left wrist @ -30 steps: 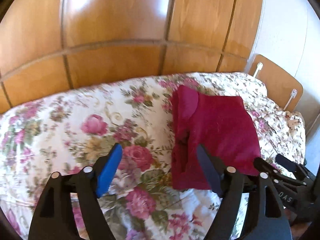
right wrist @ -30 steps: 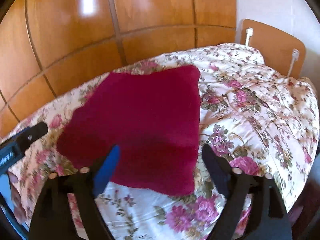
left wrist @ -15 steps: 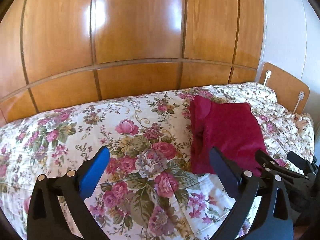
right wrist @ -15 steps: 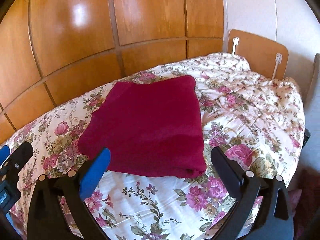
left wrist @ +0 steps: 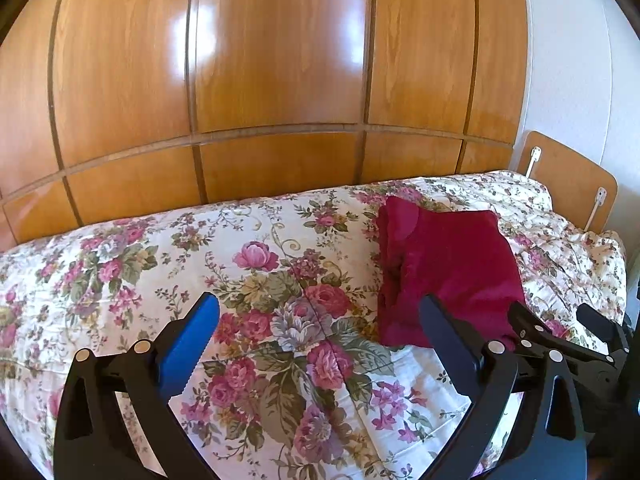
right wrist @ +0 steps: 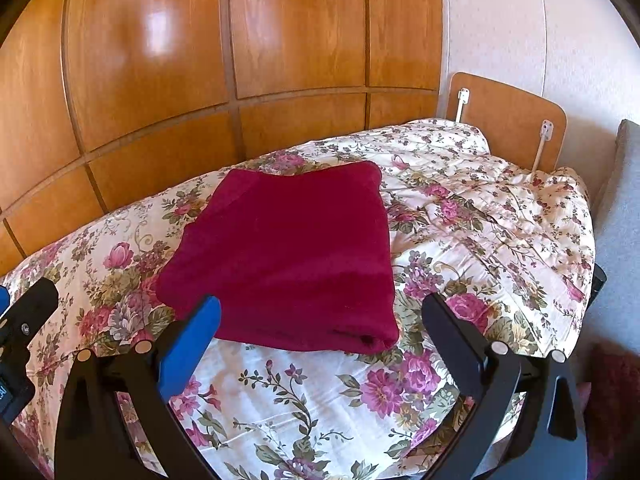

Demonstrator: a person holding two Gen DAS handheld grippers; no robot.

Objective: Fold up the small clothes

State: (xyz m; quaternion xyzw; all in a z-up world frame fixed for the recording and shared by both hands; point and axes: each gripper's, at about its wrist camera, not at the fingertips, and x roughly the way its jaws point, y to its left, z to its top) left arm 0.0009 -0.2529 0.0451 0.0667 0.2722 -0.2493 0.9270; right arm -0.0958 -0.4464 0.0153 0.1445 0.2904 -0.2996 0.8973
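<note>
Garment (right wrist: 292,256): dark red cloth, soft, matt, fleecy nap. Bedspread (right wrist: 460,240): floral printed cloth, matt, lightly creased. Wardrobe doors (left wrist: 280,60): wood, glossy varnish with glare patches. Headboard (right wrist: 508,120): smooth wood. Wall (right wrist: 520,32): matt, finely textured.

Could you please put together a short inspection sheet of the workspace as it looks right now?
Surface: bed under a floral bedspread, rumpled toward the headboard end.
Job's things: dark red garment, folded into a flat rectangle, lying on the bedspread.
Clutter: nothing seen on the bed.
Grippers: left gripper open, empty, over the bedspread beside the garment; right gripper open, empty, at the garment's near edge.
Cables: two white cords on the wooden headboard.
Surroundings: glossy wooden wardrobe panels, white wall.
</note>
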